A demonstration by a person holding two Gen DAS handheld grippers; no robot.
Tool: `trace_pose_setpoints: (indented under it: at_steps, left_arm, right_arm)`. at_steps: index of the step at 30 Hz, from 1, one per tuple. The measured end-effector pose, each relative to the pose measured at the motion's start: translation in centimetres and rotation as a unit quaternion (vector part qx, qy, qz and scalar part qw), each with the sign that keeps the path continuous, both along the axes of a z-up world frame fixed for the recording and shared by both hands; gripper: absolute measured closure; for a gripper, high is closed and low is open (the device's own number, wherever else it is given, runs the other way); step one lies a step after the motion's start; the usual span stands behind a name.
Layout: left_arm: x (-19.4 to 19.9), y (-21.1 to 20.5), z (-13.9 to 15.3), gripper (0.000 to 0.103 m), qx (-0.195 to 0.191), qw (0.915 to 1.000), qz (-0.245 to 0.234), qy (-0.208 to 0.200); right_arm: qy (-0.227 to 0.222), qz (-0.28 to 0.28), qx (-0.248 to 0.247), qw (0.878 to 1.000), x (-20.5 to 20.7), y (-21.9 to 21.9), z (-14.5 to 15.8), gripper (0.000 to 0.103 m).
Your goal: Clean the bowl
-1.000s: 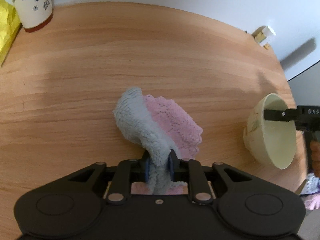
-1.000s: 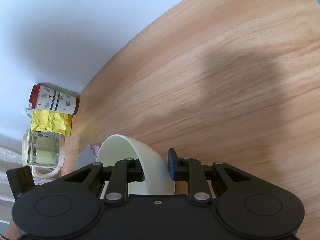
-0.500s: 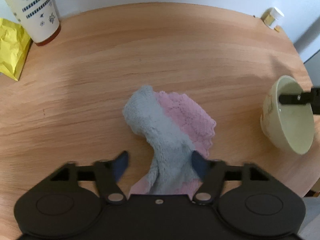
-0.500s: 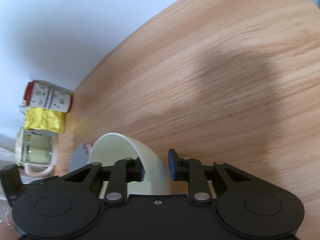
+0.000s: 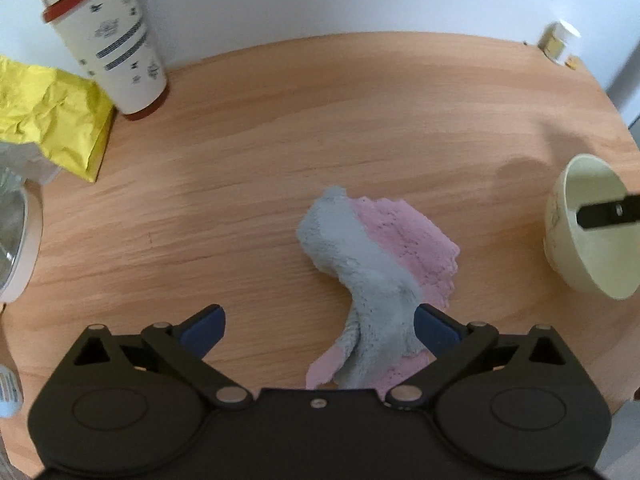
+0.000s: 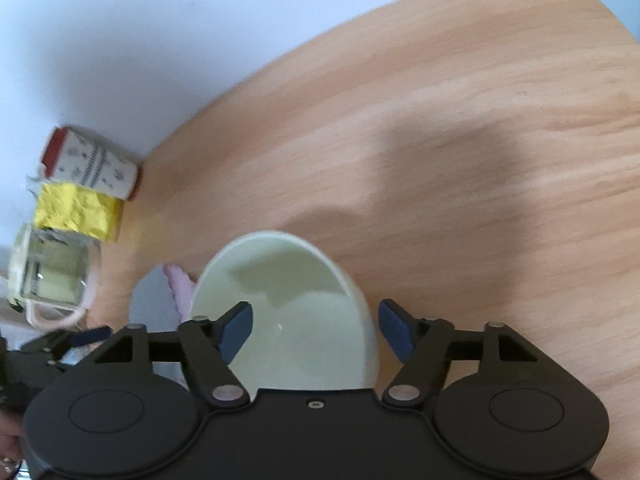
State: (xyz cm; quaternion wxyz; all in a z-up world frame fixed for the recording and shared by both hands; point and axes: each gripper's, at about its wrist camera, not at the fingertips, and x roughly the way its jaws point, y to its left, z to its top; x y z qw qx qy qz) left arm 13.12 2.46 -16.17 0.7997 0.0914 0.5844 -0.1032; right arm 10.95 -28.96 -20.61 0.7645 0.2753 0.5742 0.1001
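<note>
My left gripper [image 5: 318,326] fingers stand apart over the cloth [image 5: 376,268] on the worktop [image 5: 280,140]. My right gripper [image 6: 316,330] fingers stand apart astride the bowl [image 6: 296,320] wall.

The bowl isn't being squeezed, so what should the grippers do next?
Probably close the right gripper on the bowl rim first. Its jaws stand wide on either side of the wall, and the left gripper is open too, with the cloth lying loose on the table.
</note>
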Motion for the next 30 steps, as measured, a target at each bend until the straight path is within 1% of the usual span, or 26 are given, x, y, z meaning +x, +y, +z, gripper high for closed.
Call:
trace_pose_setpoints:
  at_steps: [3, 6, 11, 14, 16, 20, 22, 23, 25, 26, 28, 30]
  left_arm:
    - [-0.3, 0.2, 0.8, 0.000, -0.008, 0.9999, -0.002, -0.006]
    - [-0.6, 0.3, 1.7, 0.000, -0.016, 0.9997, -0.003, -0.016]
    - [-1.2, 0.7, 3.1, 0.000, -0.042, 0.9987, -0.003, -0.028]
    - [-1.5, 1.0, 3.9, 0.000, -0.059, 0.9977, -0.004, -0.033]
    - [-2.1, 1.0, 4.4, 0.000, -0.057, 0.9978, -0.007, -0.033]
    - [-3.8, 0.8, 6.2, 0.000, -0.051, 0.9979, 0.007, -0.038]
    - [-4.9, 0.5, 7.3, 0.000, -0.050, 0.9978, 0.015, -0.040]
    - [-5.4, 0.4, 8.1, 0.000, -0.055, 0.9974, 0.018, -0.043]
    - [-6.6, 0.2, 9.8, 0.000, -0.064, 0.9964, 0.024, -0.051]
    - [-7.3, 0.0, 10.7, 0.001, -0.063, 0.9959, 0.028, -0.058]
    - [-8.7, -0.6, 12.2, 0.000, -0.054, 0.9953, 0.030, -0.075]
    - [-9.9, -1.4, 13.4, 0.001, -0.048, 0.9948, 0.033, -0.083]
  right_arm:
    - [-0.009, -0.003, -0.020, 1.000, -0.6, 0.2, 0.5, 0.007]
    - [-0.016, -0.009, -0.039, 0.999, -1.4, 0.7, 1.5, 0.000]
    - [-0.021, -0.015, -0.065, 0.998, -2.8, 2.0, 3.0, 0.000]
    - [0.014, -0.039, -0.090, 0.995, -3.6, 2.6, 3.7, 0.000]
    - [0.015, -0.047, -0.095, 0.994, -4.2, 2.8, 4.2, 0.000]
    - [0.005, -0.047, -0.109, 0.993, -5.7, 3.8, 6.3, 0.000]
    - [-0.010, -0.045, -0.122, 0.991, -6.4, 4.6, 7.9, 0.000]
    - [-0.018, -0.040, -0.128, 0.991, -6.5, 5.1, 8.5, 0.000]
    - [-0.027, -0.026, -0.143, 0.989, -7.1, 6.0, 10.0, 0.000]
    - [-0.031, -0.016, -0.143, 0.989, -7.7, 6.4, 11.1, 0.000]
    - [-0.041, 0.005, -0.136, 0.990, -8.9, 6.9, 13.6, 0.000]
    - [-0.048, 0.019, -0.146, 0.988, -9.7, 7.2, 15.0, 0.000]
